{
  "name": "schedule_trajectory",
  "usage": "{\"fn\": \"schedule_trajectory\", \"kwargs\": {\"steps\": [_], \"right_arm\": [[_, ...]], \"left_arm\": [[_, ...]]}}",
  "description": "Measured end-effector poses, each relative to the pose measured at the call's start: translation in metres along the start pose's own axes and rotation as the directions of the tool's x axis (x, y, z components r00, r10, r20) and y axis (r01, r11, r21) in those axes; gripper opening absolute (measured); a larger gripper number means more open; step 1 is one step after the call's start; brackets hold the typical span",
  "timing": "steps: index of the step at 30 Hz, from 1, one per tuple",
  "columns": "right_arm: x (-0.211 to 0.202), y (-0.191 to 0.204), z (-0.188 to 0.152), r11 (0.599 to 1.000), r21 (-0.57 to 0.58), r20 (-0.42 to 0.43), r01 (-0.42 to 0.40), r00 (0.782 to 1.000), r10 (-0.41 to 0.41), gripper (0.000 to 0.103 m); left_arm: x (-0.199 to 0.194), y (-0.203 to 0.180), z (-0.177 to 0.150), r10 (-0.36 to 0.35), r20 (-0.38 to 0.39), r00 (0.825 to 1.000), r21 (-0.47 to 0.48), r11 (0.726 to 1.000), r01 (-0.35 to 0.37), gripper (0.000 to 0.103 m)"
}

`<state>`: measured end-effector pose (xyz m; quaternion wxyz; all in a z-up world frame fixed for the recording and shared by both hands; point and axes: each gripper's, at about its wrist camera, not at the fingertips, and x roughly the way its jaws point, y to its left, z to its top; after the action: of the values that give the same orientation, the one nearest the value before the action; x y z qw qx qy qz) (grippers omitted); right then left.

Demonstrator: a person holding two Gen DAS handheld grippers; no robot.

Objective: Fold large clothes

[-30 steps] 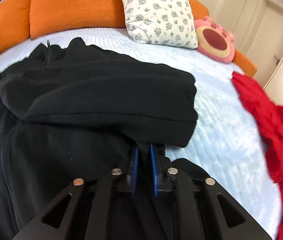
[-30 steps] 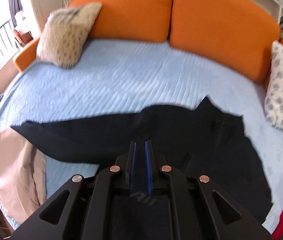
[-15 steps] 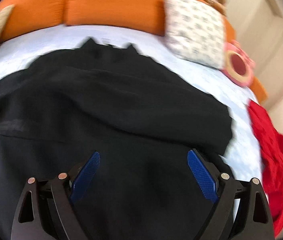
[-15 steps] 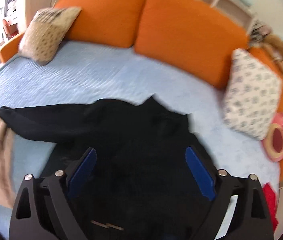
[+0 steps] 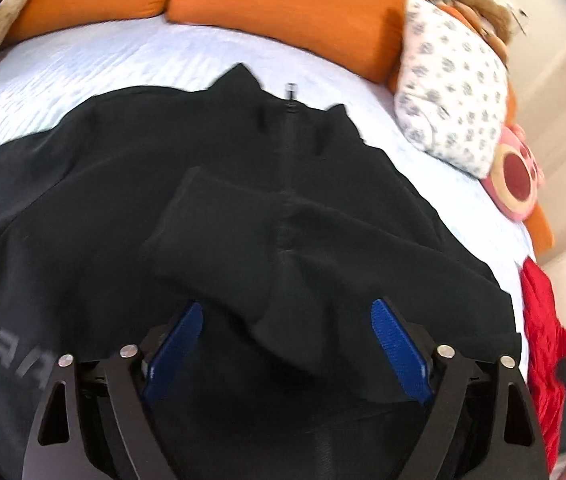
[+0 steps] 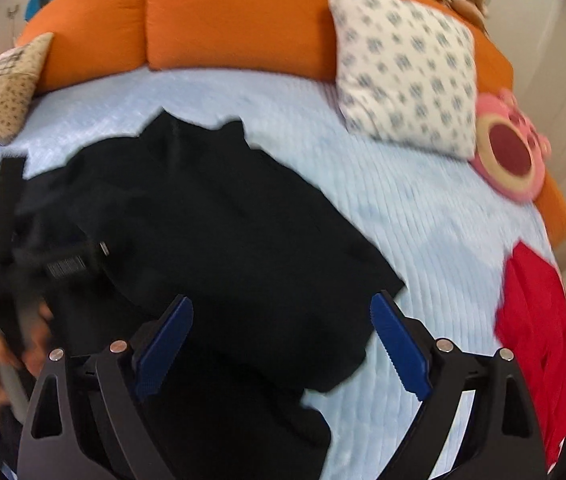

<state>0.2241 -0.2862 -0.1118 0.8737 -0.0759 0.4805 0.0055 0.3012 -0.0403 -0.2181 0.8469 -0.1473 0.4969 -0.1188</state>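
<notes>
Left wrist view gives you the black jacket point(image 5: 243, 208) spread across the pale blue bed cover point(image 5: 123, 60), its collar and zipper pull toward the orange cushions point(image 5: 283, 4) at the far edge. Bare cover shows beyond the collar and along the jacket's right side, up to the white patterned pillow point(image 5: 455, 88) and the pink plush toy point(image 5: 517, 178). A red garment point(image 5: 543, 340) lies near the right edge of the bed, apart from the jacket.

Your left gripper point(image 5: 287, 352) has its blue pads spread wide and pinches nothing; a sleeve folded across the jacket's front lies between and just beyond them.

From the right wrist view, your right gripper point(image 6: 283, 348) is likewise wide apart and empty. The jacket's right-hand edge runs between its fingers, so the left finger is over black cloth and the right finger over bare cover. At the far left of that view your left hand and its gripper show only as a blur.
</notes>
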Motion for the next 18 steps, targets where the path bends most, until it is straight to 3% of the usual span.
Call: {"fn": "schedule_trajectory", "kwargs": {"steps": [2, 4, 7, 9, 12, 15, 18], "right_arm": [[0.010, -0.005, -0.014, 1.000, 0.010, -0.027, -0.011, 1.000, 0.011, 0.090], [0.018, -0.007, -0.028, 1.000, 0.013, -0.046, -0.014, 0.999, 0.015, 0.090], [0.021, -0.003, -0.042, 0.999, 0.019, -0.045, -0.045, 0.998, 0.046, 0.090], [0.020, -0.002, -0.049, 0.998, 0.030, -0.020, -0.056, 0.998, 0.057, 0.089], [0.021, -0.005, -0.057, 0.995, 0.071, 0.026, -0.073, 0.997, 0.071, 0.088], [0.024, -0.012, -0.061, 0.987, 0.131, 0.046, -0.091, 0.995, 0.086, 0.078], [0.027, -0.023, -0.059, 0.980, 0.174, 0.068, -0.096, 0.994, 0.085, 0.071]], "left_arm": [[0.003, -0.006, 0.001, -0.020, -0.005, 1.000, -0.001, 1.000, 0.020, 0.080], [0.009, -0.008, 0.005, 0.011, -0.002, 1.000, 0.010, 1.000, -0.011, 0.070], [0.019, -0.005, 0.010, 0.044, -0.015, 0.999, 0.007, 0.999, -0.044, 0.048], [0.018, 0.001, 0.011, 0.061, -0.008, 0.998, -0.007, 0.998, -0.061, 0.027], [0.018, 0.007, 0.014, 0.047, -0.011, 0.999, -0.001, 0.999, -0.047, 0.020], [0.010, 0.008, 0.017, 0.040, 0.005, 0.999, 0.001, 0.999, -0.040, 0.017], [-0.013, 0.000, 0.028, 0.047, 0.079, 0.996, 0.032, 0.998, -0.050, 0.016]]}}
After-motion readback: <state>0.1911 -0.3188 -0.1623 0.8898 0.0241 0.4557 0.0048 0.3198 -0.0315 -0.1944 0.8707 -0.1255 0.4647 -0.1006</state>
